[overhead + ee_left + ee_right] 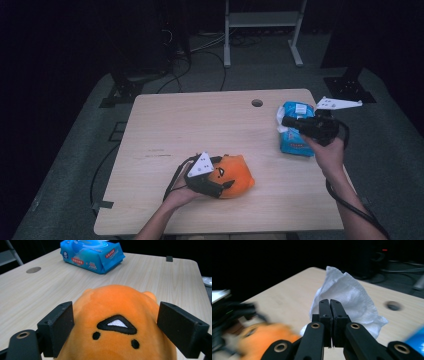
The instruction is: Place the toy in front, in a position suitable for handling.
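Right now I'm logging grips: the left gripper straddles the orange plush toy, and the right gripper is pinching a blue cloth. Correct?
Not quite. The right gripper is pinching a white tissue, not a blue cloth, as the right gripper view shows. The left gripper does straddle the orange plush toy.

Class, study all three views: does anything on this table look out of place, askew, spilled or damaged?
Nothing looks spilled or damaged. The orange plush toy sits between the left gripper's jaws, and the right gripper is shut on a white wipe by the blue wipes pack. The pack lies at an angle near the table's right edge, which looks harmless.
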Action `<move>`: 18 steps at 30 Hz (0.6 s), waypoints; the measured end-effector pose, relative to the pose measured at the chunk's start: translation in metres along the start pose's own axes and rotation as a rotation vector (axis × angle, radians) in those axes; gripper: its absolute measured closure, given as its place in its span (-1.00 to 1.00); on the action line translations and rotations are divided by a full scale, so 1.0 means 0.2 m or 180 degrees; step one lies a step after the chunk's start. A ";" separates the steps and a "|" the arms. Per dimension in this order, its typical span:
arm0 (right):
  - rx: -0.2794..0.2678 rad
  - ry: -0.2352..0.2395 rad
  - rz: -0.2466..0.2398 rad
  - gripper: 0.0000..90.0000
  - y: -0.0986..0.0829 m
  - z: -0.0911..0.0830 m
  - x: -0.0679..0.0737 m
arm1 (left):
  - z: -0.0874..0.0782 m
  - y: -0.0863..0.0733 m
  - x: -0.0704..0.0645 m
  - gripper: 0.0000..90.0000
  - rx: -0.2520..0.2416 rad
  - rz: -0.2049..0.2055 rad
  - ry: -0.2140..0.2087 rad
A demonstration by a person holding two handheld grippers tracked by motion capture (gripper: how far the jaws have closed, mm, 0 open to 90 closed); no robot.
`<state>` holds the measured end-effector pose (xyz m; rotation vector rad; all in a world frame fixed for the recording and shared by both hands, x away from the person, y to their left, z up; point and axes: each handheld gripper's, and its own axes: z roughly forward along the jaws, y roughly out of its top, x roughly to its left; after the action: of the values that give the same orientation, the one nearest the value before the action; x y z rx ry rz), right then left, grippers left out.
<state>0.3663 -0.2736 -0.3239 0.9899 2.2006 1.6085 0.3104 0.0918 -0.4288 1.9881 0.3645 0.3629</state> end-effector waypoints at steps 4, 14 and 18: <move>0.0175 0.0300 -0.0174 0.95 -0.02 0.02 0.18 | -0.07 0.00 0.02 -0.75 0.0089 0.0036 0.0029; 0.0527 0.1233 -0.0238 0.95 -0.07 0.17 0.50 | -0.09 -0.05 0.06 -0.71 0.0155 -0.0074 -0.0053; 0.0805 0.1308 -0.0223 0.94 -0.14 0.28 0.50 | -0.08 -0.06 0.06 -0.71 0.0162 -0.0095 -0.0093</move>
<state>0.3142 -0.1716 -0.3505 0.6721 2.7316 1.6489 0.3137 0.1149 -0.4328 2.0333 0.3879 0.3079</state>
